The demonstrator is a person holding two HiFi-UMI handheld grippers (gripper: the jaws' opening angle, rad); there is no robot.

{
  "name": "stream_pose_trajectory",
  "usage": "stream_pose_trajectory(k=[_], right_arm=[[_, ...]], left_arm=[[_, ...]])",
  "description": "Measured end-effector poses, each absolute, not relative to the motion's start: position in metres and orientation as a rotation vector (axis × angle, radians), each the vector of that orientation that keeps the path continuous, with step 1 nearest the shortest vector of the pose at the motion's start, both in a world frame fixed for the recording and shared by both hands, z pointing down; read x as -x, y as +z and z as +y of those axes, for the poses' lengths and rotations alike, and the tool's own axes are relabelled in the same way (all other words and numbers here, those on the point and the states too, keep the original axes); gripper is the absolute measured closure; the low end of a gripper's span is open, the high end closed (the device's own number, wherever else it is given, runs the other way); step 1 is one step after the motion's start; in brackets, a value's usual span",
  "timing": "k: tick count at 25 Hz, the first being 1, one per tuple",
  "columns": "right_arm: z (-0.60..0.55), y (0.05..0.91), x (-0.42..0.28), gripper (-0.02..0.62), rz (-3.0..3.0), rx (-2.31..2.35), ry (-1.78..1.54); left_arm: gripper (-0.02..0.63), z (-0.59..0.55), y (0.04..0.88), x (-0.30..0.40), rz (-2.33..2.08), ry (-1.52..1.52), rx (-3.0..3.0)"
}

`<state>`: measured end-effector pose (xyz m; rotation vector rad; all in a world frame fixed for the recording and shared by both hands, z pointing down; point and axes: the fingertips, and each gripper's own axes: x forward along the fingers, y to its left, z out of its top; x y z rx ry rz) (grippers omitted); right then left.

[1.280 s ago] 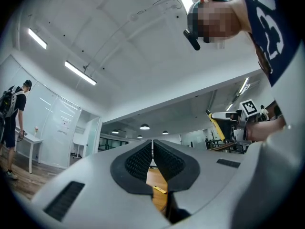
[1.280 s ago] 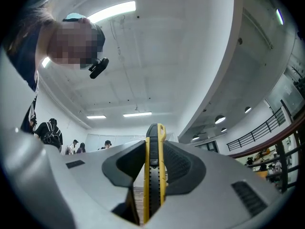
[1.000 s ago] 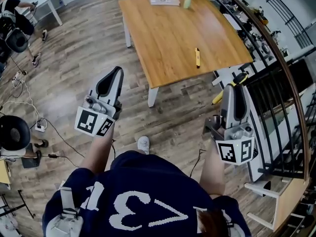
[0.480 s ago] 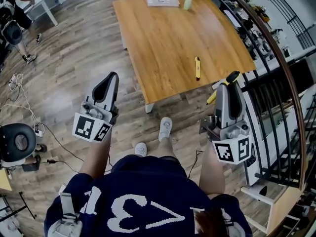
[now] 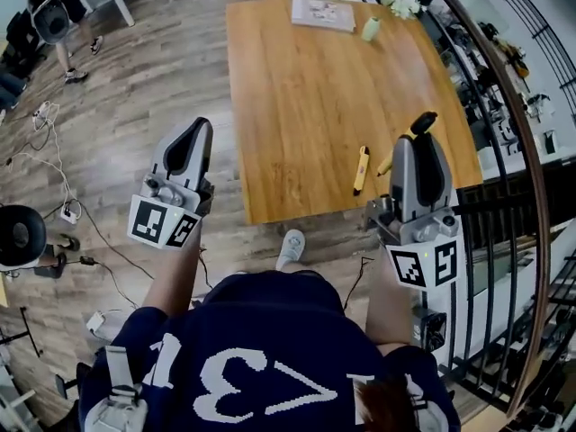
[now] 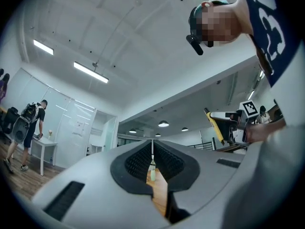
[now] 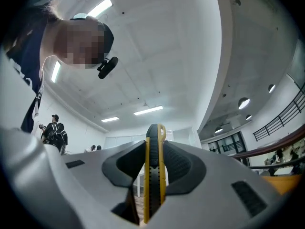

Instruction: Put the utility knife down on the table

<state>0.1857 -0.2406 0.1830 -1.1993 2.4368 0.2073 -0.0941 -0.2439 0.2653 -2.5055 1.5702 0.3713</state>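
My right gripper point(image 5: 419, 140) is shut on a yellow and black utility knife point(image 5: 423, 122), held upright above the near right corner of the wooden table point(image 5: 297, 88). In the right gripper view the knife point(image 7: 153, 175) stands clamped edge-on between the jaws of the right gripper point(image 7: 153, 149). A second yellow knife point(image 5: 360, 169) lies on the table just left of that gripper. My left gripper point(image 5: 191, 138) hangs over the floor left of the table, shut with nothing in it. Its closed jaws show in the left gripper view point(image 6: 152, 149).
At the table's far end lie a booklet point(image 5: 322, 13), a pale green bottle point(image 5: 370, 29) and white flowers point(image 5: 400, 1). A dark railing point(image 5: 508, 142) runs along the right. A round stool point(image 5: 20, 238) and cables point(image 5: 81, 241) are on the floor at left. A person point(image 5: 52, 12) stands far left.
The person has stepped up to the table. Both grippers came forward, and the right one with the knife is now over the table's near right corner instead of over the floor.
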Motion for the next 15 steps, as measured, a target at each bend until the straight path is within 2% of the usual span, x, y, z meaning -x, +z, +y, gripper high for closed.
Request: stream_pose_trajectory(k=[9, 15], right_arm=[[-0.318, 0.208, -0.200, 0.468, 2.522, 1.127, 0.064], [-0.355, 0.258, -0.191, 0.468, 2.570, 1.179, -0.056]], left_arm=[[0.583, -0.282, 0.273, 0.062, 1.672, 0.344, 2.472], [0.583, -0.319, 0.318, 0.059, 1.687, 0.289, 2.505]])
